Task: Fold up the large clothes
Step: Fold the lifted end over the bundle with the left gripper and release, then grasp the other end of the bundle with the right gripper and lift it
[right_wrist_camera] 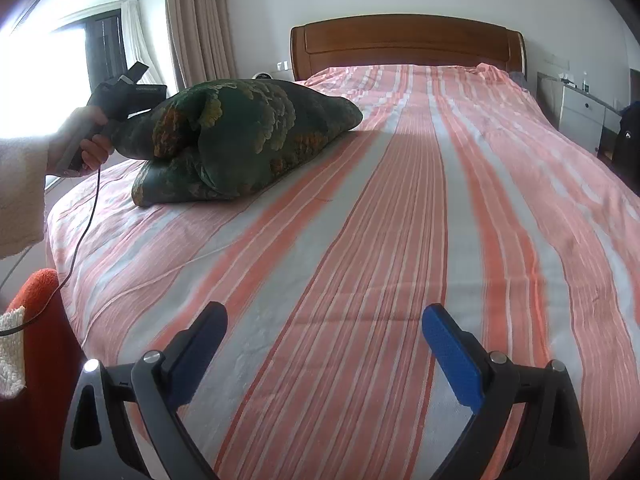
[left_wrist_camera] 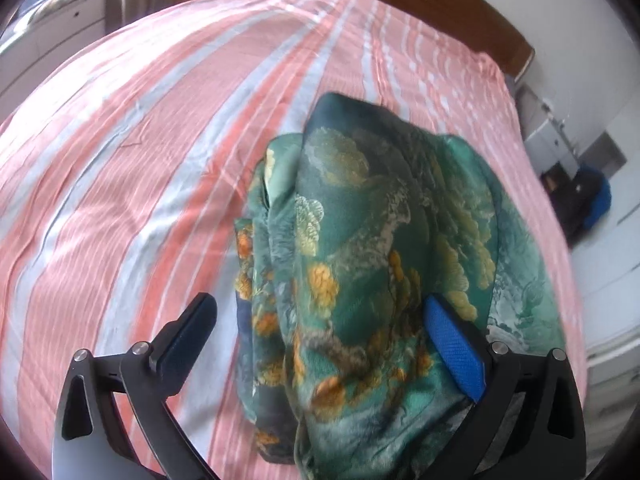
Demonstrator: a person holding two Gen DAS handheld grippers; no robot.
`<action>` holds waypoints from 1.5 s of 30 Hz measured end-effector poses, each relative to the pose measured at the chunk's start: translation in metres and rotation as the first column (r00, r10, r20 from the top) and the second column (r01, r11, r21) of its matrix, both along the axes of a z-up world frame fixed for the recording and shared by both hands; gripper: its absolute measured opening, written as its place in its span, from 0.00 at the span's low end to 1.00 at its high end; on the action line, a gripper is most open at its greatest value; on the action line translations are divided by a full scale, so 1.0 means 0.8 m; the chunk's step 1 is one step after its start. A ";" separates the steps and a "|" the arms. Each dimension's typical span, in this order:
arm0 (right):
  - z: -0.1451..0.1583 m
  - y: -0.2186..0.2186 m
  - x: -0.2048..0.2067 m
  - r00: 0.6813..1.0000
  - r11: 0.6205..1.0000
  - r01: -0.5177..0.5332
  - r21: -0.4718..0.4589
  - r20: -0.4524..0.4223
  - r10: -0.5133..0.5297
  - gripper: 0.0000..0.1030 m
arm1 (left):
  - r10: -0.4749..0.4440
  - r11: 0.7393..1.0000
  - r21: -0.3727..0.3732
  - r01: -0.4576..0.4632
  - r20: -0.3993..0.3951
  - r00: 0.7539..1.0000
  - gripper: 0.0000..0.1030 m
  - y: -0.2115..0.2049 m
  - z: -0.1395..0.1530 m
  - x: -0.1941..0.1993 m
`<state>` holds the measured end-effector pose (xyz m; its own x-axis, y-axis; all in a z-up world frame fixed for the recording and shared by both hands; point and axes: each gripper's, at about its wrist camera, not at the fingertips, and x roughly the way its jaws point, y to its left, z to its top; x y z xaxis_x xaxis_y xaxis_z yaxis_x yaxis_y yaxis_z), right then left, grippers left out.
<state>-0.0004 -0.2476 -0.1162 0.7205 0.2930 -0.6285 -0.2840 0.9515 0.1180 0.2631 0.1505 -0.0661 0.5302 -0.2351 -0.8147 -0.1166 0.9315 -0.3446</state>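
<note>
Green floral garment (right_wrist_camera: 244, 136) lies bunched at the bed's (right_wrist_camera: 400, 240) left edge; our left gripper (left_wrist_camera: 320, 344) spread wide around its folds, clamping nothing; right gripper (right_wrist_camera: 324, 344) released, well apart over bare sheet; we should pinch one edge, bring the right across, spread flat before folding.

- The left wrist view looks steeply down from close above the green floral garment (left_wrist_camera: 360, 248), which fills its lower middle.
- The right wrist view looks low along the bed (right_wrist_camera: 400, 240) toward the wooden headboard (right_wrist_camera: 408, 44) (garment far left).
- Both share garment and striped sheet.
</note>
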 end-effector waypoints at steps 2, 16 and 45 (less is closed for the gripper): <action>0.001 0.001 0.000 1.000 1.000 0.000 0.001 0.002 0.000 0.94 | 0.009 1.000 -0.008 -0.009 0.010 1.000 0.99 0.004 0.006 -0.006; 0.001 0.001 0.000 1.000 1.000 0.003 0.005 0.006 -0.003 0.94 | 0.120 0.992 -0.047 -0.116 0.109 0.987 0.99 0.046 0.034 -0.096; 0.085 0.036 0.071 0.996 1.000 -0.010 0.026 0.091 0.008 0.94 | 0.194 0.948 0.223 -0.227 0.158 0.968 0.99 -0.016 -0.103 -0.199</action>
<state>0.0564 -0.2188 -0.0480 0.7714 0.3152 -0.5528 -0.3031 0.9458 0.1163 0.1043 0.1375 -0.1482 0.6529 0.0852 -0.7526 -0.2873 0.9473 -0.1420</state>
